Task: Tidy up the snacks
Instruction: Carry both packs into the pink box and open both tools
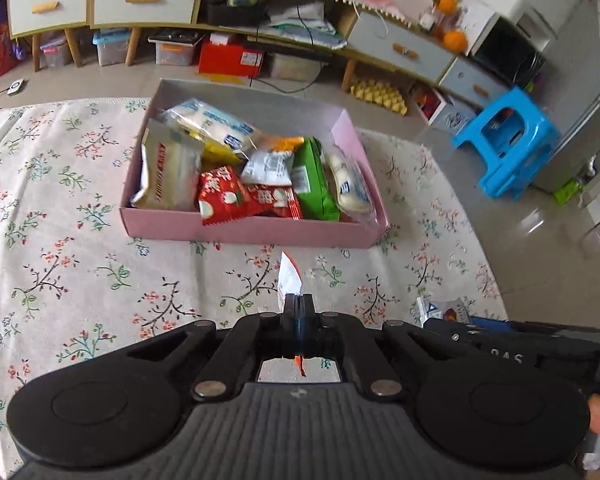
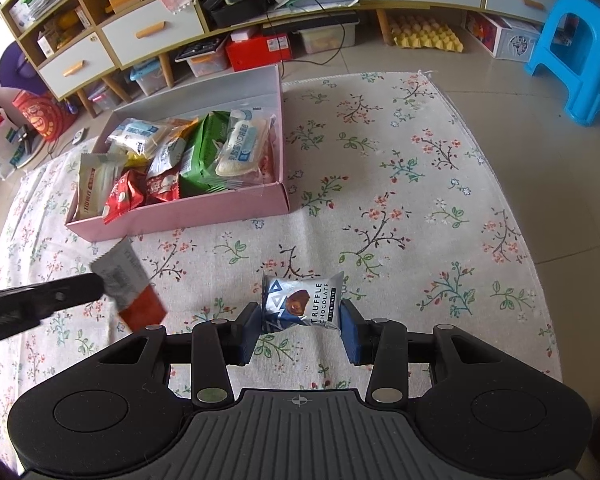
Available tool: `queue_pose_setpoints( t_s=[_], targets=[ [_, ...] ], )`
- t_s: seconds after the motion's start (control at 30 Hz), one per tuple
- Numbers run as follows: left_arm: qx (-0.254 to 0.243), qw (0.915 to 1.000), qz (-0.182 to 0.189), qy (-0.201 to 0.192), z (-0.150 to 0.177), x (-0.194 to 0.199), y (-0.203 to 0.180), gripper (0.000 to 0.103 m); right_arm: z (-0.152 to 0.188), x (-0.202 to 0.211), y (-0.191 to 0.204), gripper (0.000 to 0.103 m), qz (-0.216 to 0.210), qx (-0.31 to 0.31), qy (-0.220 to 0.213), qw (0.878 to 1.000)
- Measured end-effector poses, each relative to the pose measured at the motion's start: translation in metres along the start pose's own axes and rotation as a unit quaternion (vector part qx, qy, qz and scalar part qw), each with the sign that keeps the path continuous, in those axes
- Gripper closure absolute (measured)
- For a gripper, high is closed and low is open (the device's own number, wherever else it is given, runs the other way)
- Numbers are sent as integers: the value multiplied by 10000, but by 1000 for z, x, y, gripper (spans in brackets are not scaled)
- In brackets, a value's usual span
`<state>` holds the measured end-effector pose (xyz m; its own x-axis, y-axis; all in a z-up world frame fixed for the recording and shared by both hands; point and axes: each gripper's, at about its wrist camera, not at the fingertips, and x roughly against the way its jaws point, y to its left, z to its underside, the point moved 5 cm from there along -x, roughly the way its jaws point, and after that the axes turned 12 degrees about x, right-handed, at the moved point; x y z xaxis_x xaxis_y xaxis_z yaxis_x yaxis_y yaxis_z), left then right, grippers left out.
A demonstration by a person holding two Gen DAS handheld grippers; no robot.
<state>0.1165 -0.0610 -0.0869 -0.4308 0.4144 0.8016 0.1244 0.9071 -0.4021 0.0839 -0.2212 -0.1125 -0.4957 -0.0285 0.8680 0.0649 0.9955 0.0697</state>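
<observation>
Pink cardboard makes up the snack box (image 2: 204, 210), the biggest thing on the floral tablecloth (image 2: 400, 200) that covers the table, and it is already heaped: a green packet (image 2: 206, 152), white-and-blue wrapped cakes (image 2: 240, 148) and red sachets (image 2: 130, 196) stand above its rim, one red sachet leaning over the near wall. That crowding is the main risk, in my judgement; anything dropped on the pile could slide back out, or push the leaning sachet over the edge. Next in size, the left hand-held gripper (image 1: 298, 304) is clamped on a small red-and-silver sachet (image 2: 130, 284), pinching only one end, so the loose part hangs free and tilted, its long axis running from the fingers down toward the table; a thin, edge-only hold like this could slip or let the packet swing during the carry to the box. It sits just short of the box's near wall. Smallest, the truffle chocolate packet (image 2: 304, 300) lies flat on the cloth, well apart from the box, its long axis running left to right across the right hand-held gripper (image 2: 300, 330), whose blue pads (image 2: 350, 338) stand apart on either side of it, near the crimped ends. Closing along that axis would likely buckle the slick foil or squeeze the sweet, and the packet may squirt forward.
</observation>
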Motion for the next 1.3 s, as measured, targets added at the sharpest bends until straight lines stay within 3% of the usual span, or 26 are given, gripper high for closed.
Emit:
queue_pose_setpoints(
  t_s=[0.23,0.43,0.77,1.1,1.3],
  targets=[
    [196,9992,213,-264,-7,18,6,103,-3,1,6,63,-32,65,-94,9999],
    [445,9948,530,-742,-25,40,17,103,-10,-2,7,63,-51,64,-178,9998],
    [701,9893,676,-1086,-58,33,25,103,-37,-8,17,63,-190,-63,-561,9982],
    [1073,9851,966,-929,-75,2,40,103,-69,-28,35,63,-289,-156,-970,9947],
    [1246,9852,728,-923,-84,-14,61,103,-80,-40,49,62,-603,-316,-1111,9915]
  ],
)
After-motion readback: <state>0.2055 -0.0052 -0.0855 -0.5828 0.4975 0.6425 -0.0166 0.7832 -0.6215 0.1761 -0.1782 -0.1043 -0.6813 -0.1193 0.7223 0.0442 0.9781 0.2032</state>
